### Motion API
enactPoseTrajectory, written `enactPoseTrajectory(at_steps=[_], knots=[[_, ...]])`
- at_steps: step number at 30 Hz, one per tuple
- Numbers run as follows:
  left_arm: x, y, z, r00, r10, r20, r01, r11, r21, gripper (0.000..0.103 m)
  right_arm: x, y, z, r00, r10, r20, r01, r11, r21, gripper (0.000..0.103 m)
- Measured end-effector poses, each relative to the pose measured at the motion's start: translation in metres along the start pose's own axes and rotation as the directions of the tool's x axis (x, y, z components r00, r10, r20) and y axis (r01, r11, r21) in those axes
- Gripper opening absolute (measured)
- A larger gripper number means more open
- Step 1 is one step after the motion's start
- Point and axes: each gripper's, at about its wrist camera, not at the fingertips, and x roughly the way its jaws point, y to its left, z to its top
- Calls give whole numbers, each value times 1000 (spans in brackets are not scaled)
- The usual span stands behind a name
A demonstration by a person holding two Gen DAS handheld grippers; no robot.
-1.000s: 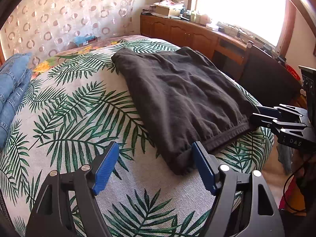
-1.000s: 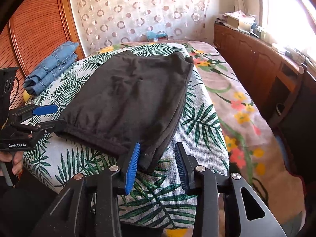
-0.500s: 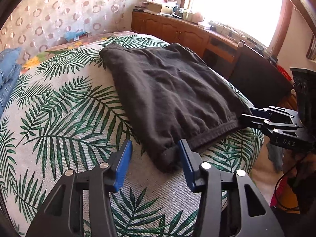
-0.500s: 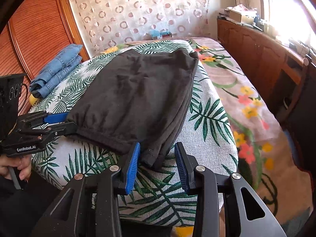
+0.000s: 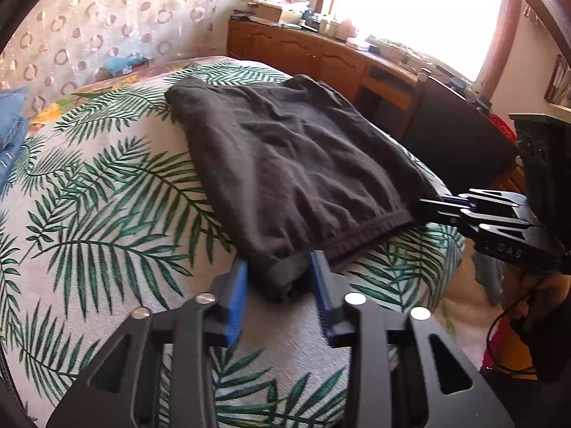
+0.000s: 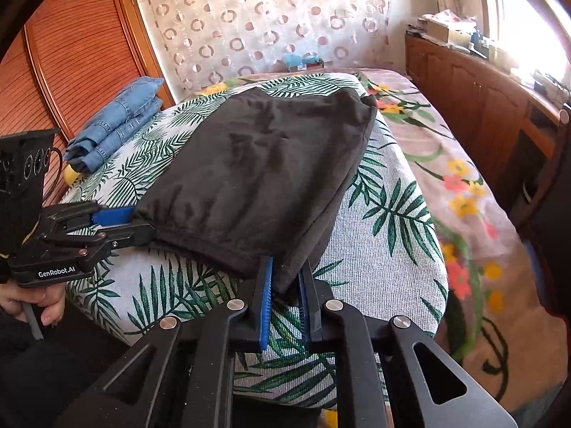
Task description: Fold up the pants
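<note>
Palm-print bed (image 5: 107, 214), both tools just closing on black pants (image 5: 296, 164) corners – folded jeans (image 6: 117, 125) in right view only

1. We see black pants (image 5: 303, 164) on a white cover (image 5: 107, 214) printed with green palm leaves.
2. We see blue denim jeans (image 6: 117, 121) folded.
3. We see a pink bedspread (image 6: 464, 178) with yellow and red flowers.
4. We see blue pads (image 6: 266, 303) on black grippers.
</note>
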Motion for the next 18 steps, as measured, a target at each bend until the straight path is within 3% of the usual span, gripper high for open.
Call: enactPoseTrajectory(at_steps=[3,5,18], knots=[[-2,-1,1,1000,5,6,-5,1000,5,17,0,1,-1,1000,0,6,0,1000,1,13],[-5,-1,1,1000,2,17,-2,1000,2,15,-1,1,-1,1000,6,9,-6,1000,8,12],[-48,-3,7,994,5,109,-7,1000,14,14,-25,13,5,997,54,52,-52,998,-29,11]])
